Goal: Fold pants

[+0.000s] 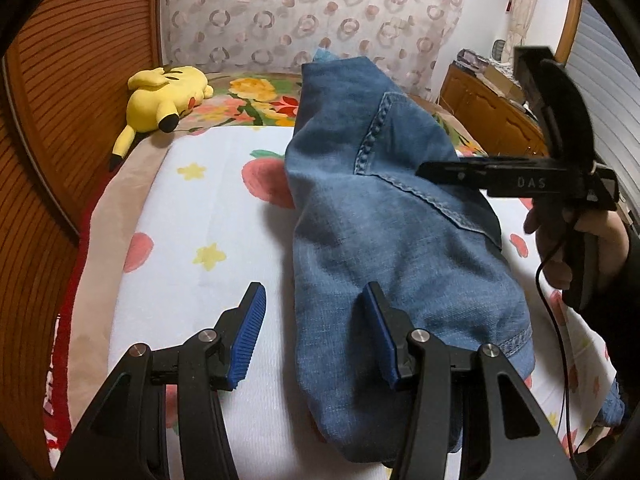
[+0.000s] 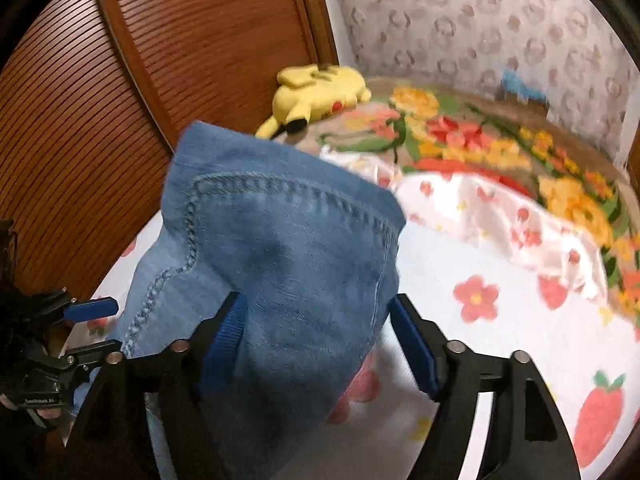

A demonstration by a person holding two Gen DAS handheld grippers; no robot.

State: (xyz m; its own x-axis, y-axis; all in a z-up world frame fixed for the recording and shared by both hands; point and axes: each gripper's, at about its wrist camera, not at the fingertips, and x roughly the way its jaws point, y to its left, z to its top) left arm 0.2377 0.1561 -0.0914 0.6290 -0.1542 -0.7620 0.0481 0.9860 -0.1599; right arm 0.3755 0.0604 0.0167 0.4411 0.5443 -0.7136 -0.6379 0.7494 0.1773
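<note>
- The pants (image 1: 384,216), blue denim, lie bunched on the bed (image 1: 168,240) in a humped, half-folded heap, with one part standing up towards the wall.
- My left gripper (image 1: 316,328) has its jaws partly spread and pinches nothing: one pad hangs over the bare sheet, the other over the denim's near edge.
- My right gripper (image 2: 320,344) has its jaws spread wide. Denim sits between them, but the pads do not look pressed on it.
- Risk: the raised part looks unsupported. If it flops sideways, I judge the fold will land crooked or spill open.
- Risk: denim is thick and stiff at its chain-stitched seams (image 2: 192,240), so a pinch across a seam could slip or catch only the top layer.
- Risk: the sheet (image 2: 500,320) is thin, soft and already rumpled, so a low pinch could catch it with the denim.
- The yellow plush toy (image 1: 160,100) lies well apart by the ribbed wooden headboard (image 1: 80,100) and should not interfere.
</note>
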